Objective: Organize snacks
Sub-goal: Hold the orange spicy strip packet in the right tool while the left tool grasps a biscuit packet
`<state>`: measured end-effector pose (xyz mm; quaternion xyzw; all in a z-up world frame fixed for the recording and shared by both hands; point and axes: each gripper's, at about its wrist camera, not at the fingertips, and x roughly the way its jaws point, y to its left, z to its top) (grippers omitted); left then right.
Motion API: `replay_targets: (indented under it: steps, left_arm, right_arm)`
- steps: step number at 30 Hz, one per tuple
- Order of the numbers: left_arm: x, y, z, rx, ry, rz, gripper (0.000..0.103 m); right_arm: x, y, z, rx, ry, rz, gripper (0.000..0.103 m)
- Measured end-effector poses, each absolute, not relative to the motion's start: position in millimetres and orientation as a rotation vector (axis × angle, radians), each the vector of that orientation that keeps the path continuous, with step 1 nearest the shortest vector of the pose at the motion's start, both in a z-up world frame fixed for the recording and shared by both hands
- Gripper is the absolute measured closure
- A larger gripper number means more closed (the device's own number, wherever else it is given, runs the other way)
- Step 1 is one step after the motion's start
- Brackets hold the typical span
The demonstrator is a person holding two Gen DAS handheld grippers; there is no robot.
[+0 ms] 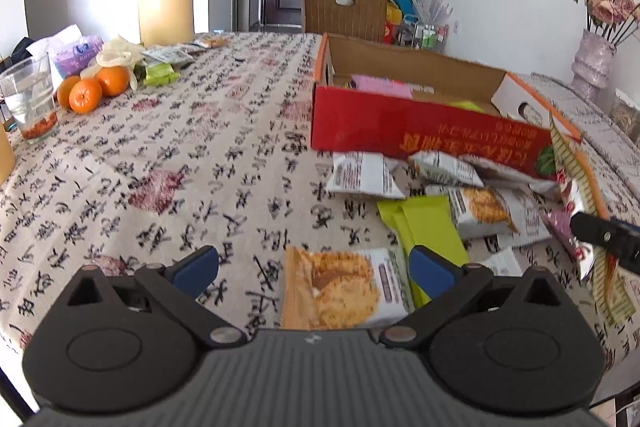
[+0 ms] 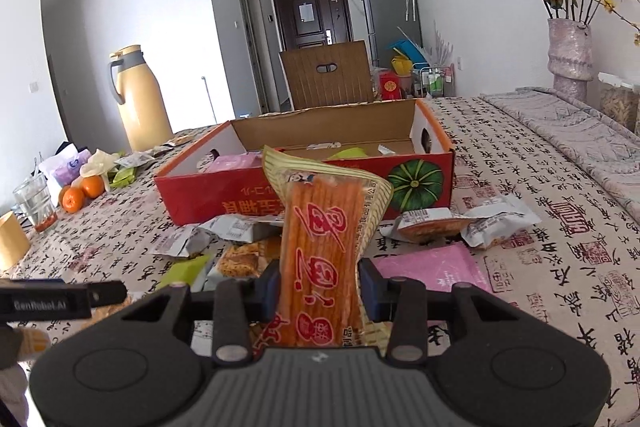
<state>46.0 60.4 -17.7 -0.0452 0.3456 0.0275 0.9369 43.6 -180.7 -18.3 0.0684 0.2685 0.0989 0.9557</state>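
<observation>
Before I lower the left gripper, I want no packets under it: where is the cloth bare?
Bare cloth lies between the oranges and the red box. Crowded: packets heaped before the box, one packet between the left gripper fingers.
</observation>
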Motion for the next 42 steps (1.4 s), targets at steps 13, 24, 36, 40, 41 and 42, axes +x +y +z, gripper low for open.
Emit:
replay_targets:
  steps: [13, 24, 36, 40, 41, 42]
  left_arm:
    - [51, 49, -36, -0.081, 0.770, 0.070, 0.000]
    - [45, 39, -36, -0.051, 0.745, 0.058, 0.021]
    - [37, 33, -32, -0.035, 0.719, 0.004, 0.071]
    - [35, 33, -30, -0.038, 0.704, 0.000, 0.076]
    - [35, 33, -29, -0.036, 0.699, -0.001, 0.079]
    - [35, 33, -28, -0.034, 0.694, -0.002, 0.083]
  right_arm:
    - [34, -188, -21, 0.144, 0.540, 0.205, 0.064]
    - [29, -190, -22, 0.150, 0.539, 0.207, 0.064]
    - [24, -189, -21, 0.146, 0.536, 0.215, 0.064]
    - [23, -189, -21, 0.144, 0.536, 0.218, 0.064]
    - [23, -189, -21, 0.143, 0.536, 0.219, 0.064]
    - [23, -189, -21, 0.142, 0.536, 0.219, 0.064]
